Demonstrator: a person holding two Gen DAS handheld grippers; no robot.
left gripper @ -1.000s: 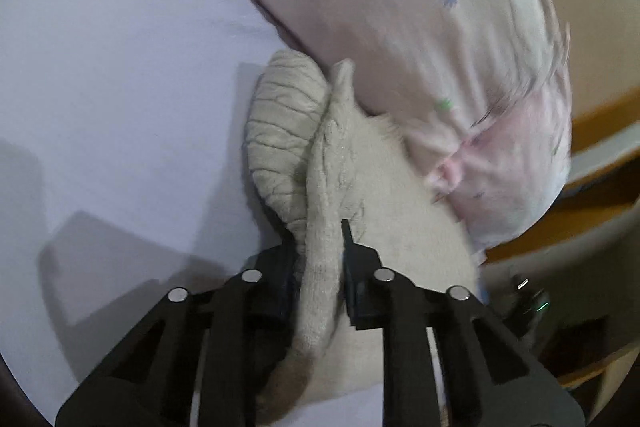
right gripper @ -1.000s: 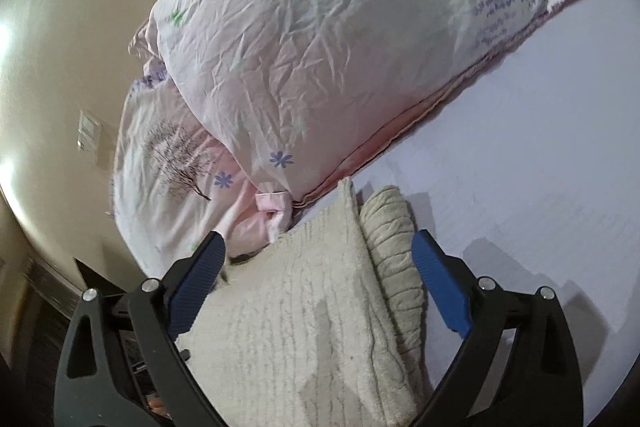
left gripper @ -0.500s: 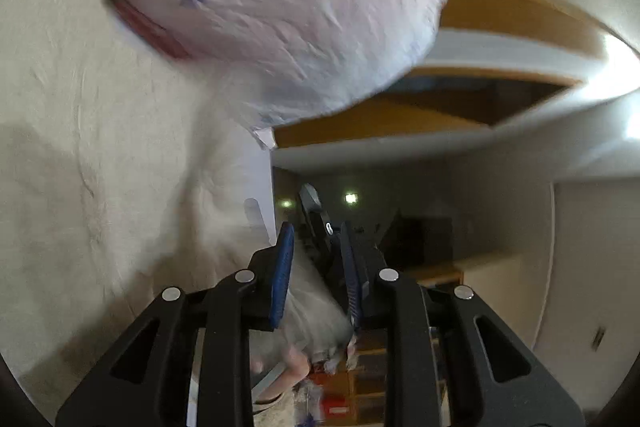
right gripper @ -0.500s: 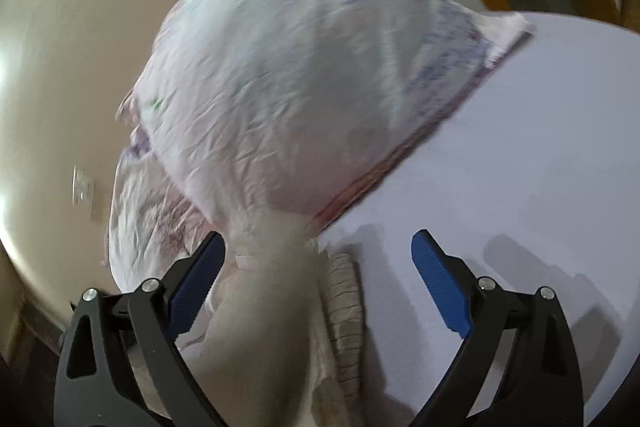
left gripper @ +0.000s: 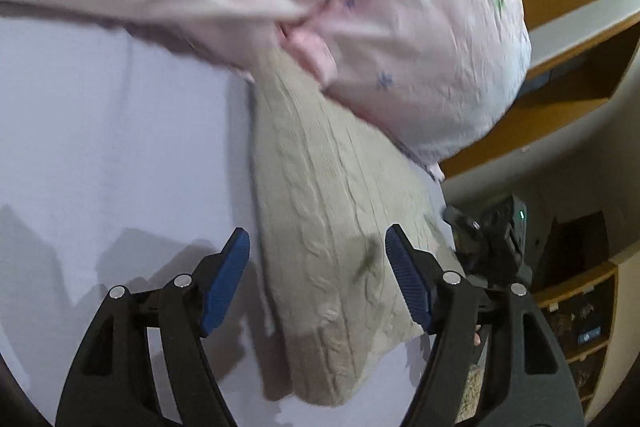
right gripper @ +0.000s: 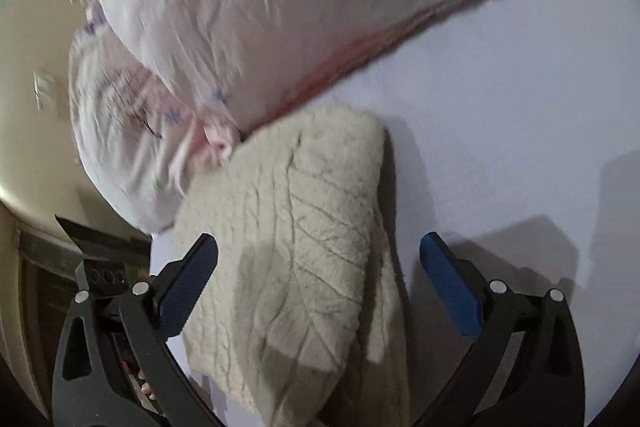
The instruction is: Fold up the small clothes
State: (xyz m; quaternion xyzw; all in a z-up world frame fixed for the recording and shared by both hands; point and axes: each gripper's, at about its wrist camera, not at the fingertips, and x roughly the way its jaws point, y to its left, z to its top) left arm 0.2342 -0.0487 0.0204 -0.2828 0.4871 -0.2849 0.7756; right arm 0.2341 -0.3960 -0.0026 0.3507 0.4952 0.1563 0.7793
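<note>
Knit garment (right gripper: 304,227), cream and cable-textured, lies folded in at least 2 layers on the pale bed sheet (right gripper: 520,107), its far end touching the floral pillow (right gripper: 260,7). By the doubled edges the fold appears done or nearly done; final squaring may remain. Left claw (left gripper: 318,267) is released, its blue pads (left gripper: 224,287) spread to either side of the garment's near end, gripping nothing. Right claw (right gripper: 320,291) is likewise released and straddles the garment from the opposite side; whether either claw touches the cloth cannot be told.
</note>
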